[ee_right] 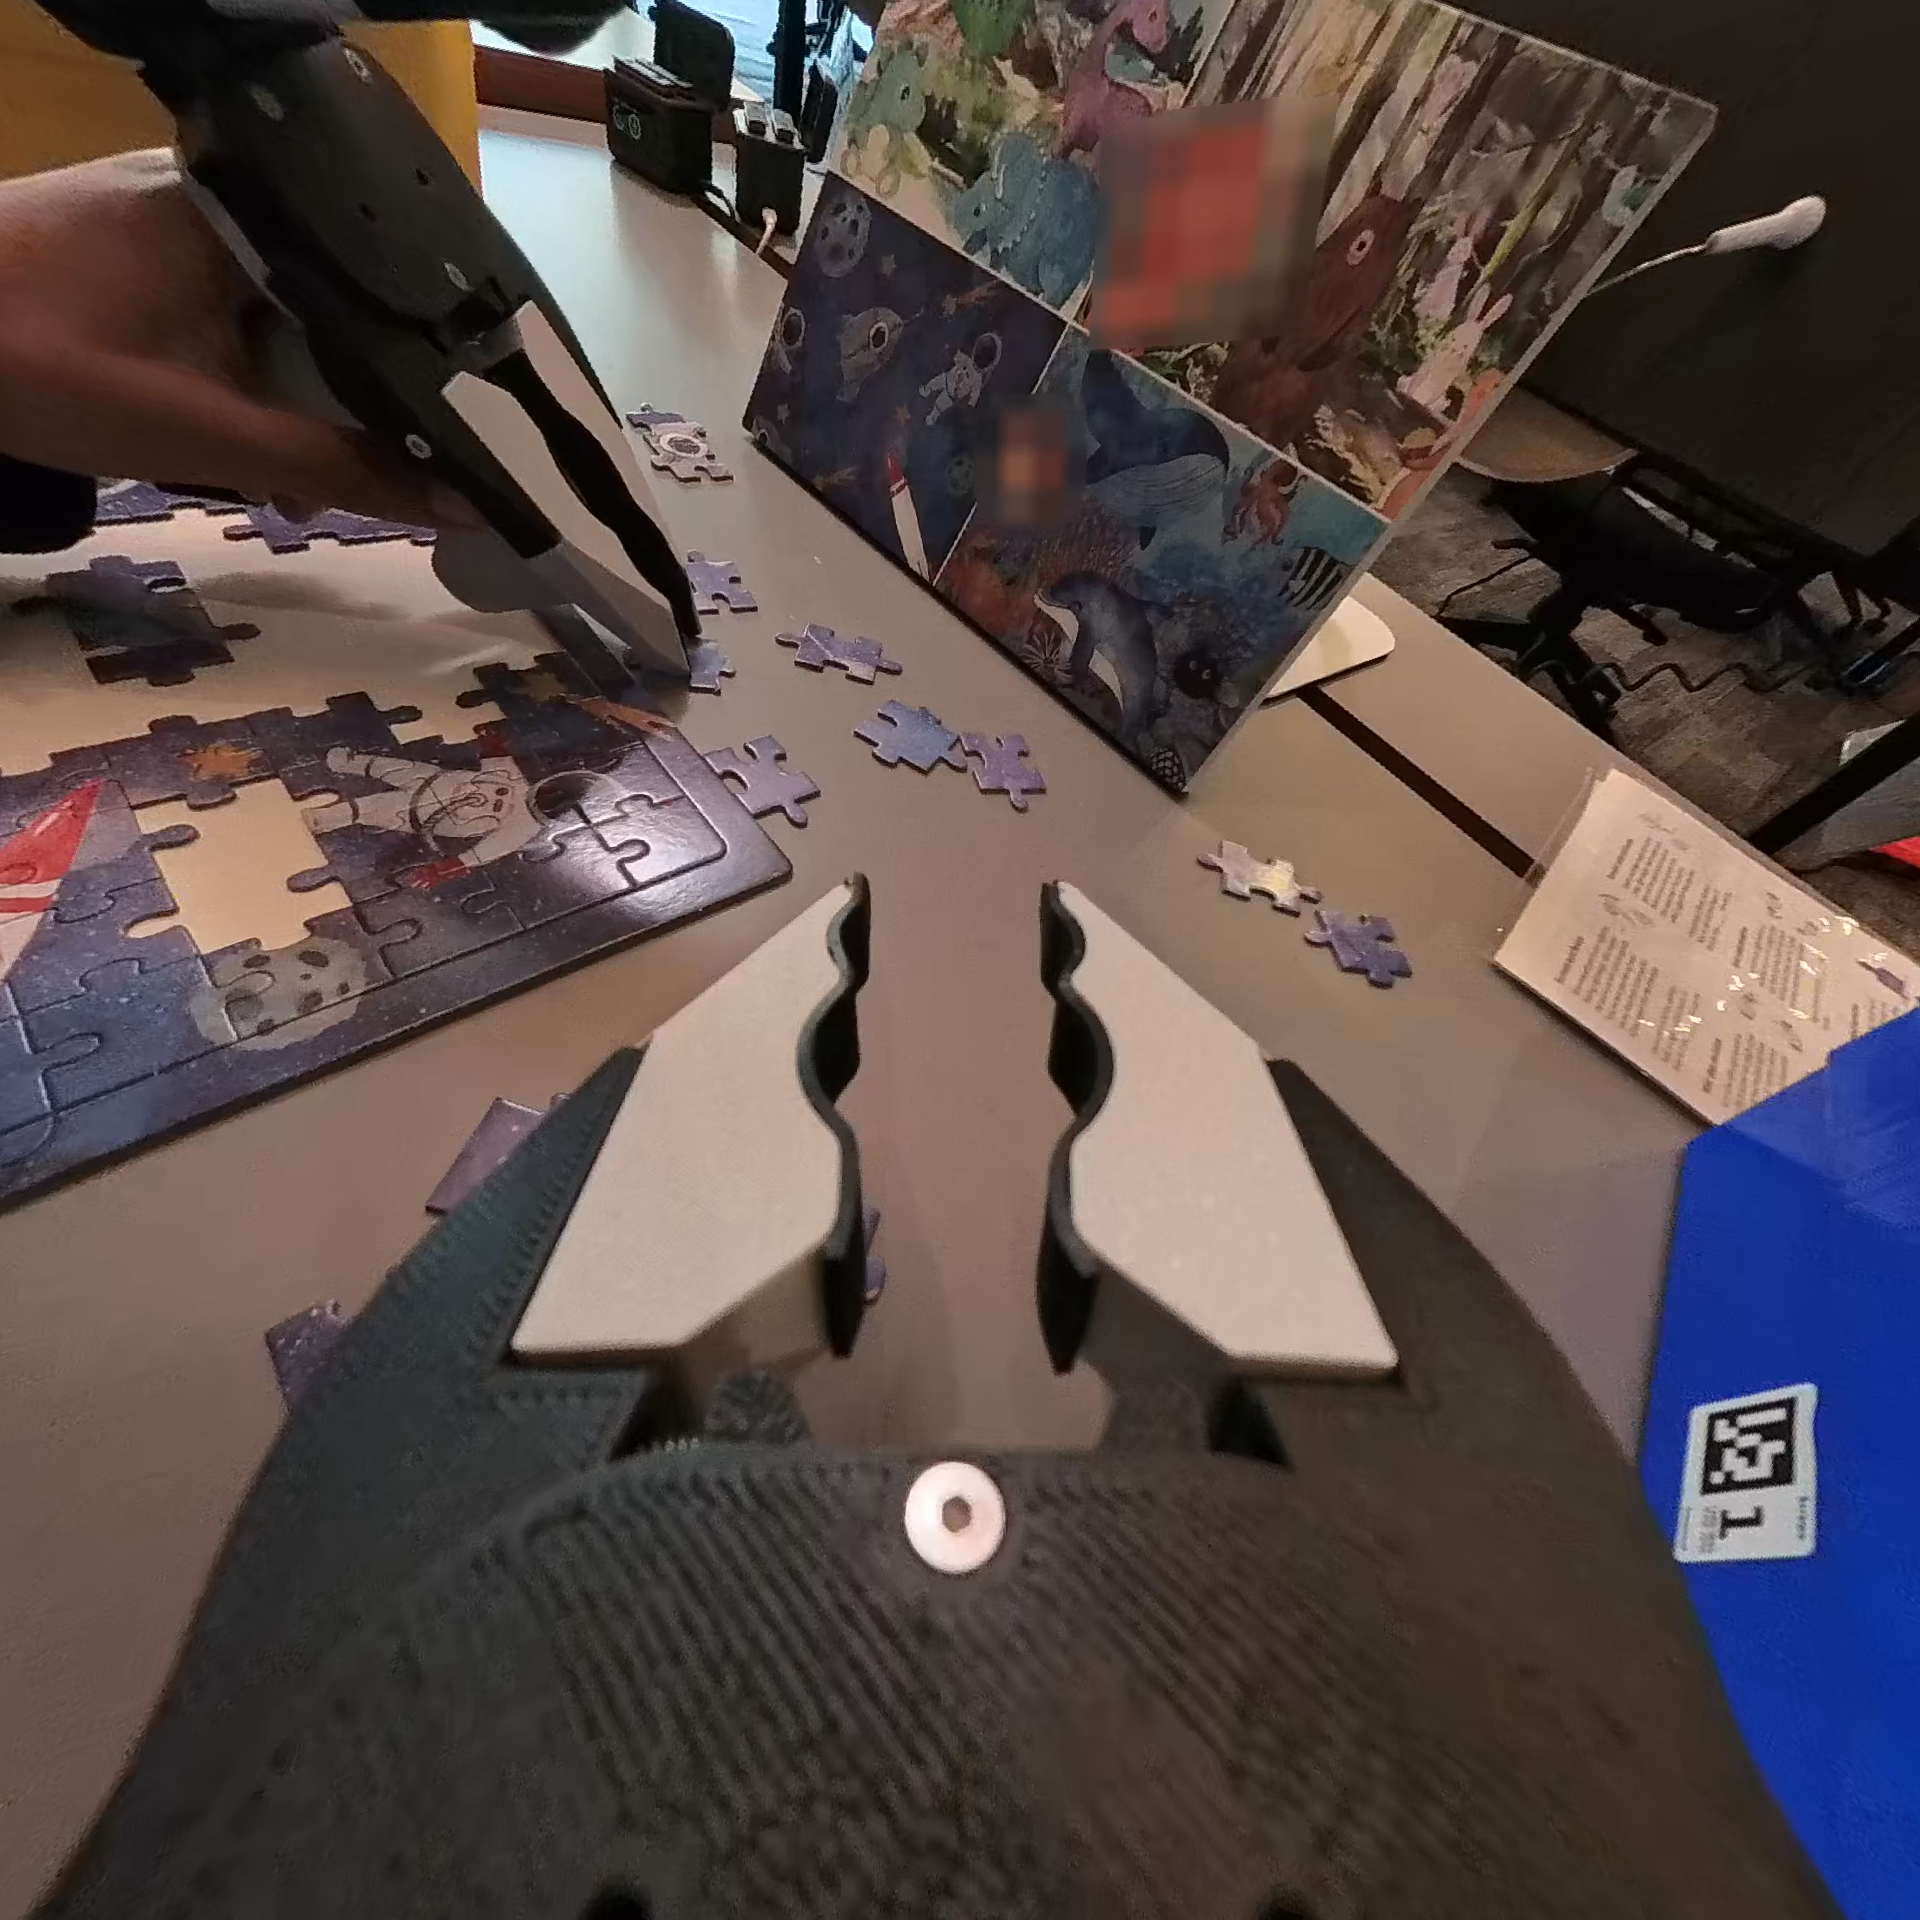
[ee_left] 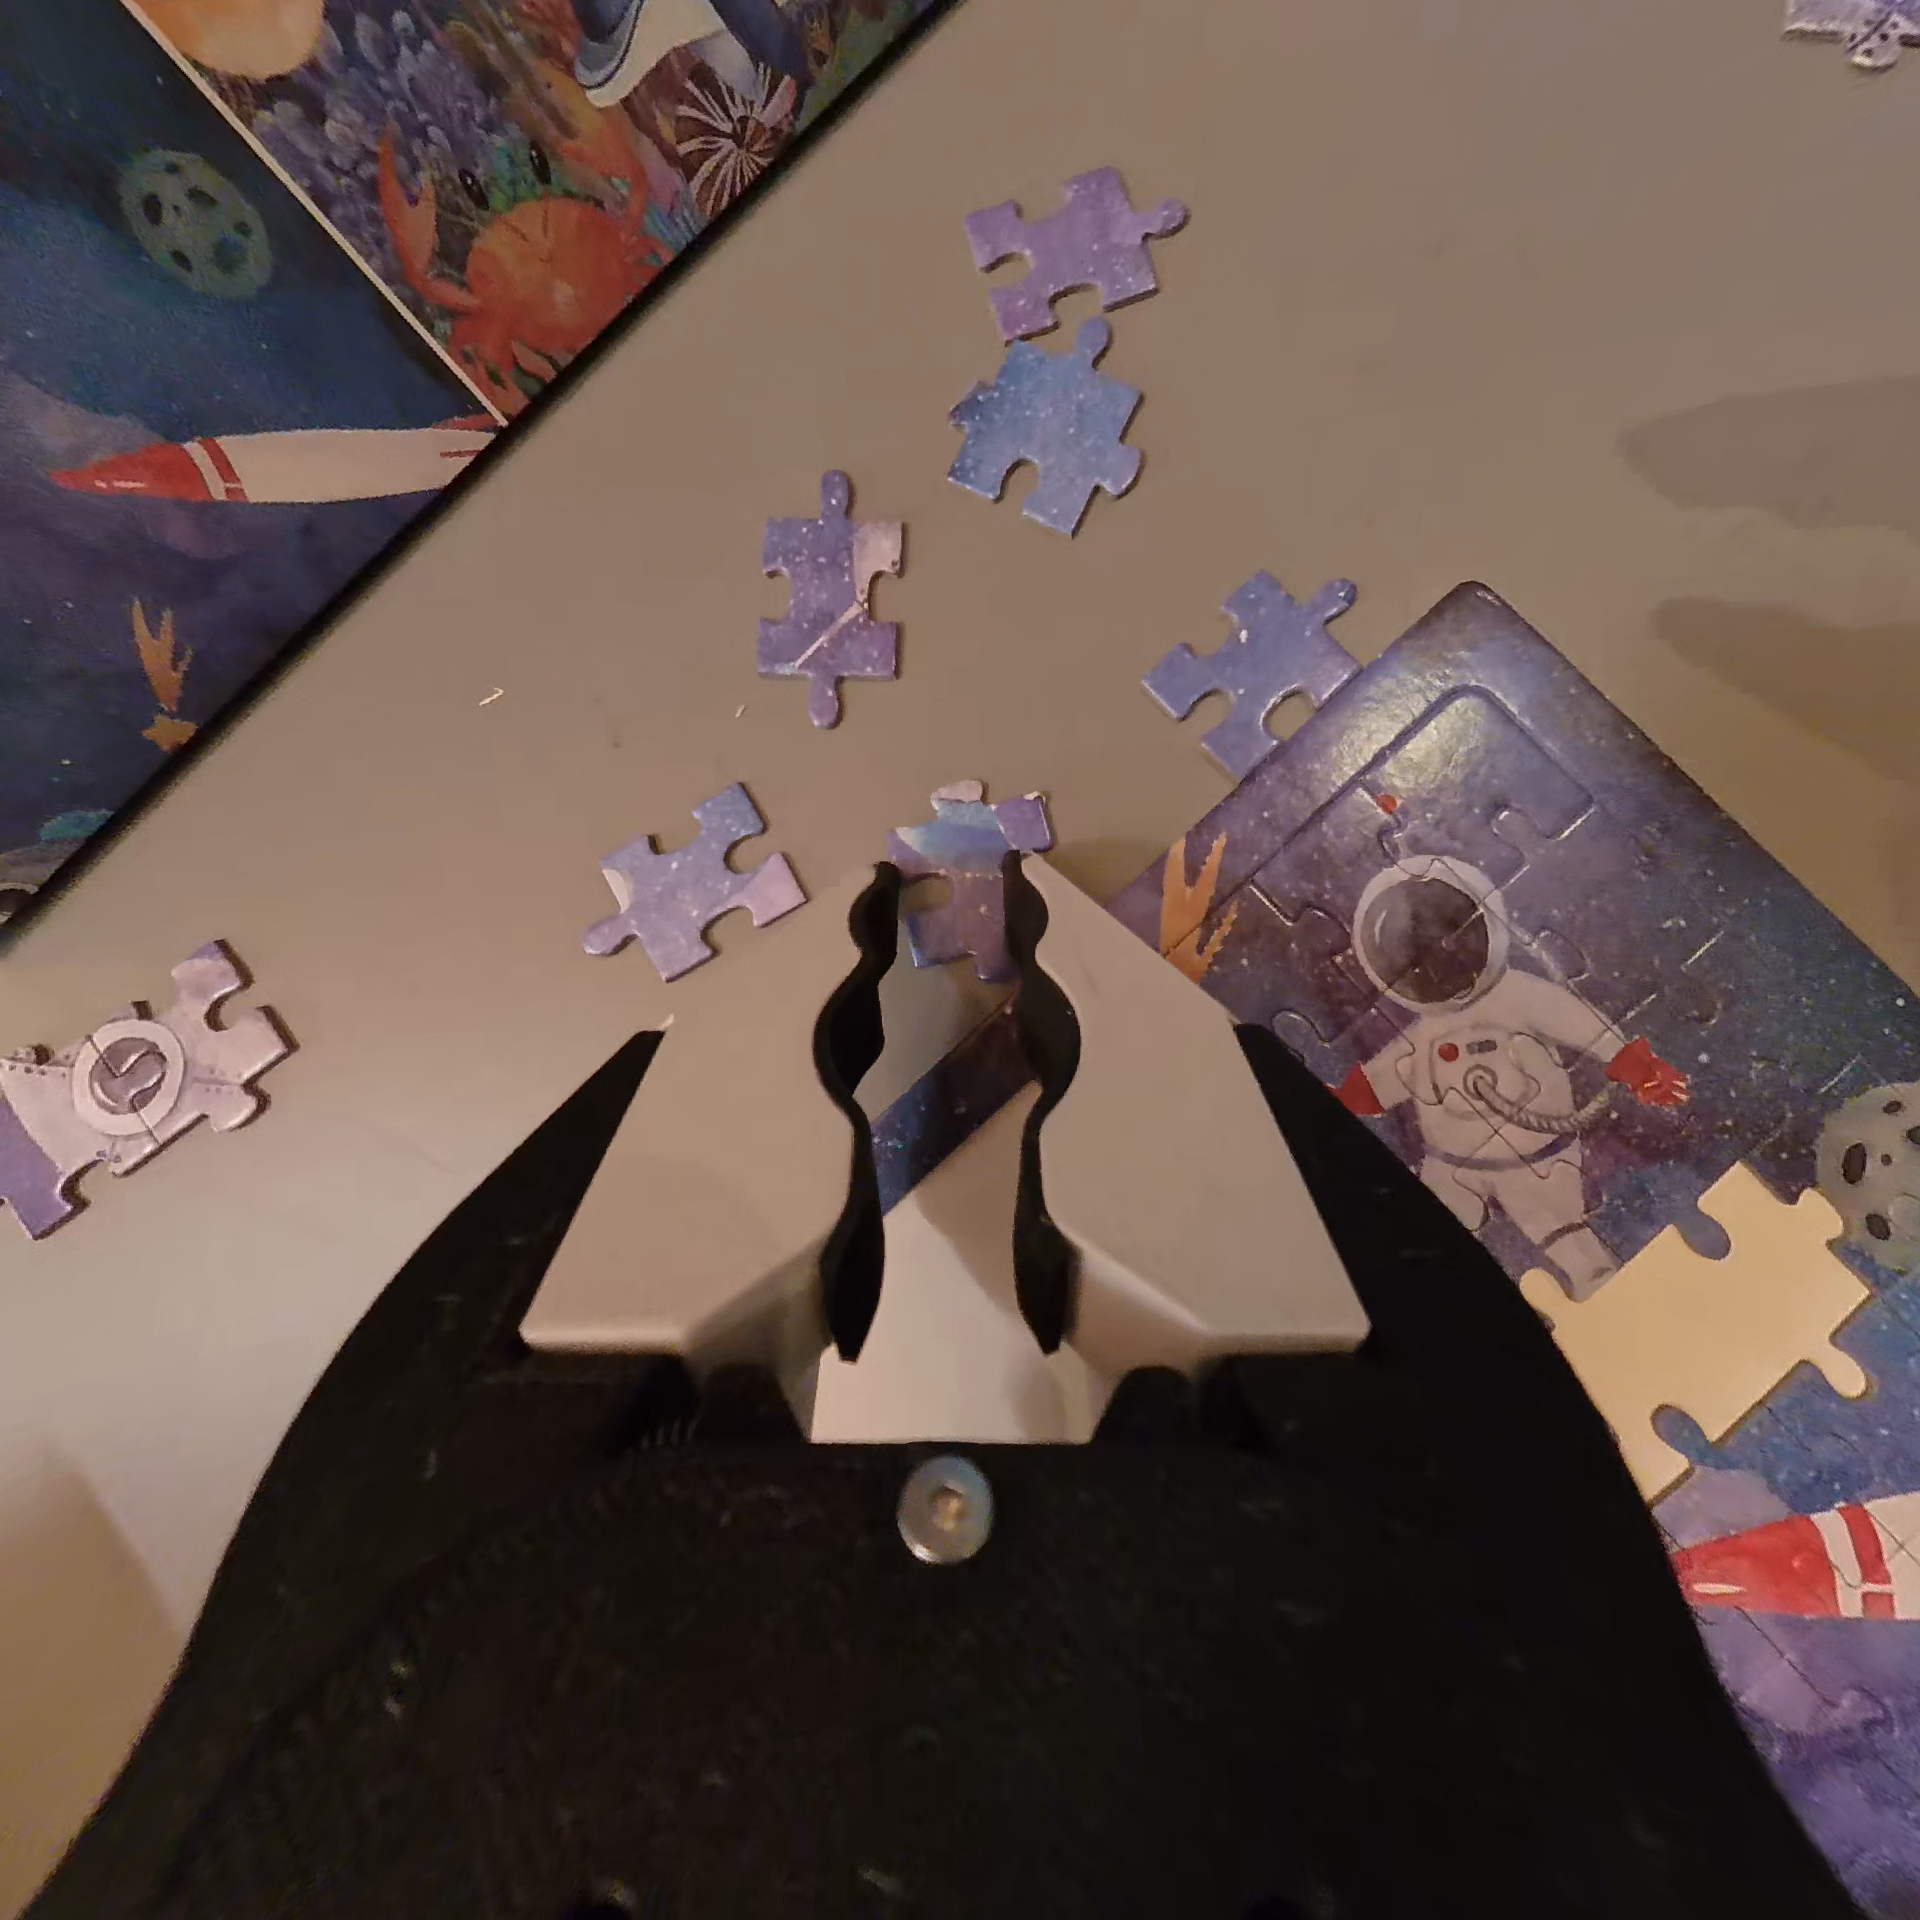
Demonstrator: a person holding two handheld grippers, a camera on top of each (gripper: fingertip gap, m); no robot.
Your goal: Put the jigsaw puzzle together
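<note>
My left gripper (ee_left: 948, 871) is down at the table, its fingertips closed on a blue-purple puzzle piece (ee_left: 961, 847) just left of the puzzle board's (ee_left: 1558, 831) corner. The left pad meets the piece's left edge and the right finger overlaps its right side. The right wrist view shows this gripper (ee_right: 686, 639), held by a hand, with its tips on that piece (ee_right: 712, 665). My right gripper (ee_right: 954, 904) is open and empty above bare table, in front of the board's (ee_right: 623, 831) near corner. The board holds a part-filled space puzzle with an astronaut (ee_left: 1455, 1039).
Several loose pieces lie on the table, for example (ee_left: 696, 883), (ee_left: 831, 597), (ee_left: 1049, 447), (ee_right: 1257, 873). A joined pair (ee_left: 135, 1081) lies far left. An upright picture board (ee_right: 1091, 468) stands behind. A printed sheet (ee_right: 1704, 956) and a blue object with a marker (ee_right: 1787, 1351) are at the right.
</note>
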